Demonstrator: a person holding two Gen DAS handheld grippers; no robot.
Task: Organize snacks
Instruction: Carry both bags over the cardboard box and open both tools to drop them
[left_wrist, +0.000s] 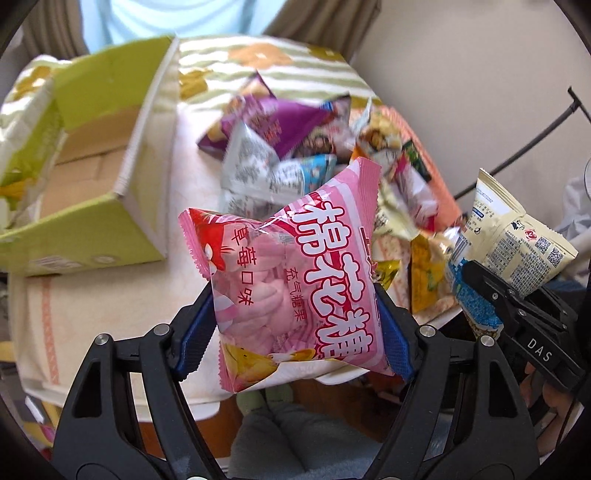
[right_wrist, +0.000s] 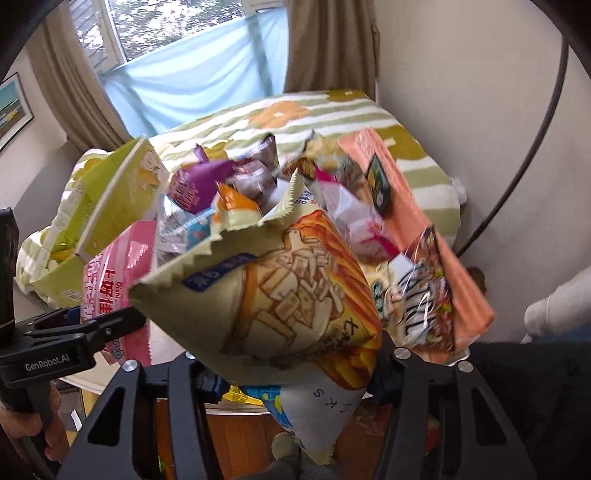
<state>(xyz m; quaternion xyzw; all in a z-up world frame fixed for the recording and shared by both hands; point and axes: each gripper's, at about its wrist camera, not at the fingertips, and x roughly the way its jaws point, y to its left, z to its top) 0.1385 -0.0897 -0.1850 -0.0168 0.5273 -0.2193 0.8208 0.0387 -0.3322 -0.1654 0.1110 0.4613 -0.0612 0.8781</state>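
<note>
Two puffy snack bags held up off the table, one per gripper. Left gripper (left_wrist: 295, 328) closed about halfway on a pink marshmallow bag (left_wrist: 291, 280), blue pads (left_wrist: 195, 332) pressing into its lower sides, bag tilted and hanging above the near edge of the table (left_wrist: 88, 325). Right gripper (right_wrist: 291, 373) clamped narrower on a cream-and-orange cracker bag (right_wrist: 280, 295), gripped low near the bottom seal, top seam pointing up and away over the pile of snacks (left_wrist: 295, 147) heaped toward the right side of the table. Open green cardboard box (left_wrist: 92, 155) at the left edge, flaps up, mostly bare inside; likely the place for sorted bags. Both bags judged light, air-filled and soft: walls dent under the pads, so a firm pinch squashes rather than secures, and glossy film probably slides if held loosely. Marshmallows forgiving of pressure; crackers likely brittle, so best spared a hard squeeze across the middle. Better hold probably at a crimped end seam, or across the narrow width with just enough bite to dimple the film. Little weight to fight, but swinging expected when carried by one end, so slow travel toward the box advisable.
</note>
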